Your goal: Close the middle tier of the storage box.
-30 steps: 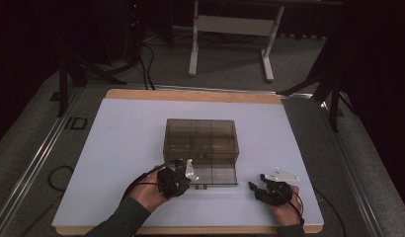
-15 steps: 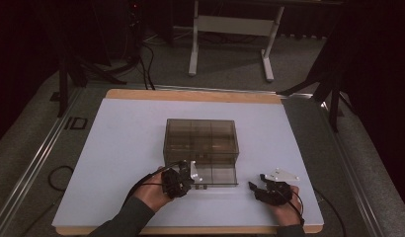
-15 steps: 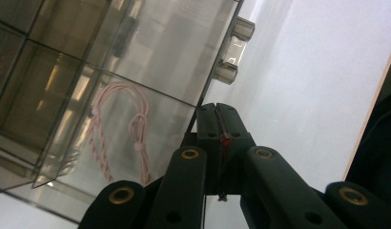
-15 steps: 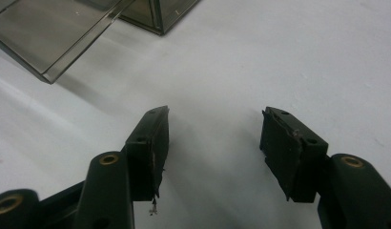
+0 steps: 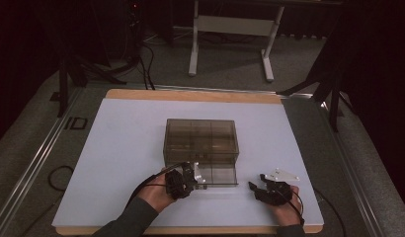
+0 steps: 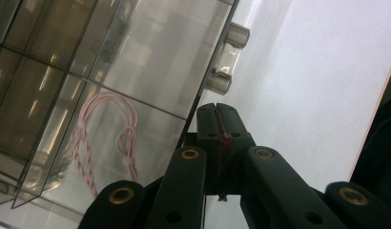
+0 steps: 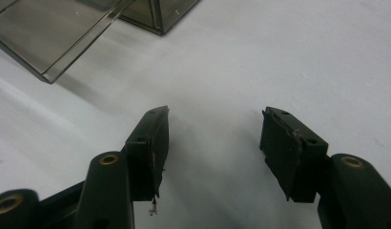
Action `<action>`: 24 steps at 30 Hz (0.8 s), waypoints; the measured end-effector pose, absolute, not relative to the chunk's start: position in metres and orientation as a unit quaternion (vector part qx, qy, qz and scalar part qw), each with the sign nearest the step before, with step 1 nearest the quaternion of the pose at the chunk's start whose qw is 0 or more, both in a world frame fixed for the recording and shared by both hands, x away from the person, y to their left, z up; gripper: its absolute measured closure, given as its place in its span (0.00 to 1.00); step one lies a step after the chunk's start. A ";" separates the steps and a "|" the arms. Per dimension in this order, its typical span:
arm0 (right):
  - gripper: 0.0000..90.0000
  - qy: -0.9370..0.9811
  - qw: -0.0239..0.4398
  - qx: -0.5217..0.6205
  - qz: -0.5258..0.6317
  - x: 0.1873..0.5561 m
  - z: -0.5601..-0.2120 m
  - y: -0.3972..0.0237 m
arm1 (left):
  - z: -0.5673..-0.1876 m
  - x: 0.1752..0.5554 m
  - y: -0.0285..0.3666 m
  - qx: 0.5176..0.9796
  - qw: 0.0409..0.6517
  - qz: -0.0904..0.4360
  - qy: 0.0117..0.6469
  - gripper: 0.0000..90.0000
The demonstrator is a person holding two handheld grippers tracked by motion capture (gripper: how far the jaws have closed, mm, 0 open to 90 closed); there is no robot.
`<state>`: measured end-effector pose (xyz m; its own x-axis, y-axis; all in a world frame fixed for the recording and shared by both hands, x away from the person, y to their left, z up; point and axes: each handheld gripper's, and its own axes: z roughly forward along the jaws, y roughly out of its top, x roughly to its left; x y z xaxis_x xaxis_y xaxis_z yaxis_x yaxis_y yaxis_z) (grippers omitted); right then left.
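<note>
A smoky clear plastic box [image 5: 200, 136] with inner compartments stands mid-table, its lid [image 5: 218, 174] swung forward toward the near edge. My left gripper [image 5: 193, 181] is at the lid's near left edge with its jaws pressed together. In the left gripper view the left gripper [image 6: 216, 109] has its tips just short of the clear latch tab [image 6: 227, 57], beside the lid's rim. A pink-and-white cord [image 6: 108, 138] shows through the clear panel. My right gripper [image 5: 257, 190] rests on the table right of the lid; the right gripper [image 7: 215, 119] is open over bare tabletop, with the lid [image 7: 55, 33] ahead on its left.
The white table top [image 5: 116, 148] has a wooden rim. A metal stand [image 5: 230, 29] and cables lie on the floor beyond the far edge. Dark frame legs [image 5: 334, 84] stand at the far right.
The left gripper has edged slightly to the right along the lid's near edge. The right gripper and the box have stayed put.
</note>
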<state>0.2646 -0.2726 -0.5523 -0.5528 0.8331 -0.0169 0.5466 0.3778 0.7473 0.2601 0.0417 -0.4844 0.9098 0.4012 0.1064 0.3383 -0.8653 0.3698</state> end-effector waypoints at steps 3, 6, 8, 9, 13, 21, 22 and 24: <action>0.47 0.805 0.201 0.428 0.357 0.265 -0.552 -0.273 | -0.486 0.261 0.039 0.962 0.174 0.088 0.190 1.00; 0.47 0.805 0.201 0.428 0.357 0.265 -0.552 -0.273 | -0.487 0.261 0.038 0.964 0.168 0.088 0.188 1.00; 0.47 0.805 0.201 0.428 0.357 0.265 -0.552 -0.273 | -0.488 0.261 0.037 0.963 0.168 0.091 0.189 1.00; 0.47 0.805 0.201 0.428 0.357 0.265 -0.552 -0.273 | -0.488 0.261 0.037 0.963 0.165 0.094 0.190 1.00; 0.47 0.805 0.201 0.428 0.357 0.265 -0.552 -0.273 | -0.488 0.262 0.037 0.963 0.164 0.097 0.192 1.00; 0.47 0.805 0.200 0.428 0.357 0.265 -0.552 -0.273 | -0.488 0.266 0.037 0.961 0.166 0.099 0.198 1.00; 0.47 0.805 0.200 0.428 0.357 0.265 -0.552 -0.273 | -0.489 0.267 0.037 0.961 0.165 0.099 0.199 1.00; 0.47 0.805 0.201 0.428 0.357 0.265 -0.552 -0.273 | -0.489 0.268 0.037 0.961 0.165 0.100 0.200 1.00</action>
